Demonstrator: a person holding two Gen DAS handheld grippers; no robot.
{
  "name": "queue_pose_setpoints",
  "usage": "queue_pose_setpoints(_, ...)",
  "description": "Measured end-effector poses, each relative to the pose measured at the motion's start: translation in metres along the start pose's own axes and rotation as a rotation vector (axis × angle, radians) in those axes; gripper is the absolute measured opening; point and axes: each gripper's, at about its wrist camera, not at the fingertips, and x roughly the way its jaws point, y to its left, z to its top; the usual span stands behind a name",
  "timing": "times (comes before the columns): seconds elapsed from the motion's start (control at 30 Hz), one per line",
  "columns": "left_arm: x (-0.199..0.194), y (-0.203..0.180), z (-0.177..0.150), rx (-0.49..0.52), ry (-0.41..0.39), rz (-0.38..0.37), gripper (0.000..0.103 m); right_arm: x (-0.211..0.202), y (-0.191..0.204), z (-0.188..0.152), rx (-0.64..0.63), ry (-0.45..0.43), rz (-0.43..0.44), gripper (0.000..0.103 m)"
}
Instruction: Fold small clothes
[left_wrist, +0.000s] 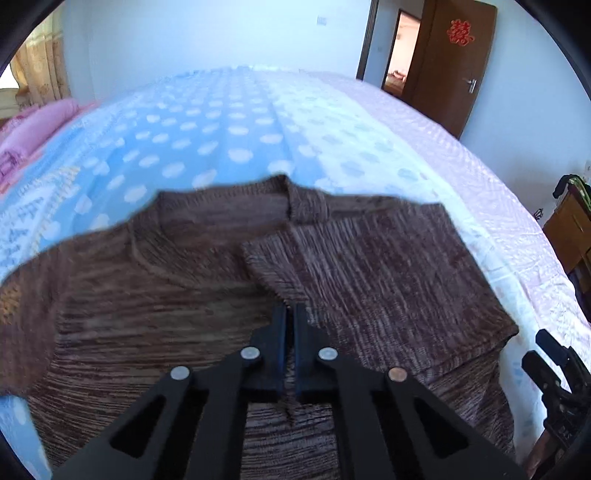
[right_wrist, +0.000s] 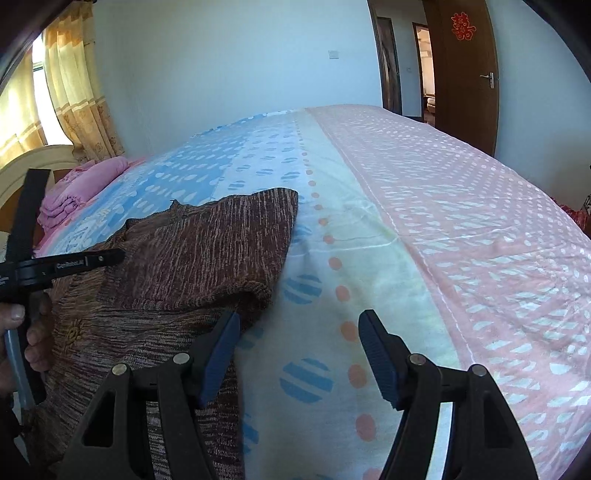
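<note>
A brown knitted sweater (left_wrist: 177, 295) lies on the bed, neck hole toward the far side, with its right part folded over the body (left_wrist: 388, 266). My left gripper (left_wrist: 291, 314) is shut on the edge of that folded flap, low over the sweater. The sweater also shows in the right wrist view (right_wrist: 192, 258), at left. My right gripper (right_wrist: 299, 325) is open and empty, just right of the sweater's edge, over the bedsheet. The left gripper (right_wrist: 110, 256) shows at the left edge of the right wrist view.
The bed (right_wrist: 424, 229) has a blue, white and pink dotted sheet. A folded pink blanket (right_wrist: 81, 188) lies at the far left by the headboard. A brown door (left_wrist: 450, 55) stands open behind. A wooden cabinet (left_wrist: 569, 229) stands right of the bed.
</note>
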Motion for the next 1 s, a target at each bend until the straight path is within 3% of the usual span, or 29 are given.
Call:
queue_pose_setpoints(0.2, -0.033, 0.019, 0.0, 0.007, -0.065, -0.005, 0.003, 0.008, 0.006, -0.003, -0.004, 0.021, -0.01, 0.068)
queue_pose_setpoints(0.57, 0.011, 0.038, -0.02, -0.005, 0.012, 0.105, 0.008, 0.009, 0.019, 0.002, -0.045, 0.024, 0.006, 0.068)
queue_pose_setpoints(0.67, 0.013, 0.036, -0.026, 0.034, -0.01, 0.155, 0.012, 0.026, 0.042, 0.005, -0.134, 0.094, 0.018, 0.068)
queue_pose_setpoints(0.73, 0.013, 0.033, -0.027, 0.055, -0.017, 0.179, 0.015, 0.042, 0.042, 0.003, -0.116, 0.157, -0.05, 0.067)
queue_pose_setpoints(0.8, 0.011, 0.033, -0.027, 0.065, -0.018, 0.196, 0.02, 0.039, 0.027, 0.006, -0.045, 0.159, -0.076, 0.066)
queue_pose_setpoints(0.93, 0.009, 0.04, -0.032, 0.068, -0.045, 0.287, 0.059, 0.029, 0.009, -0.002, -0.021, 0.157, -0.14, 0.066)
queue_pose_setpoints(1.0, 0.007, 0.049, -0.033, 0.033, -0.042, 0.288, 0.061, 0.017, 0.009, -0.001, -0.024, 0.14, -0.158, 0.067)
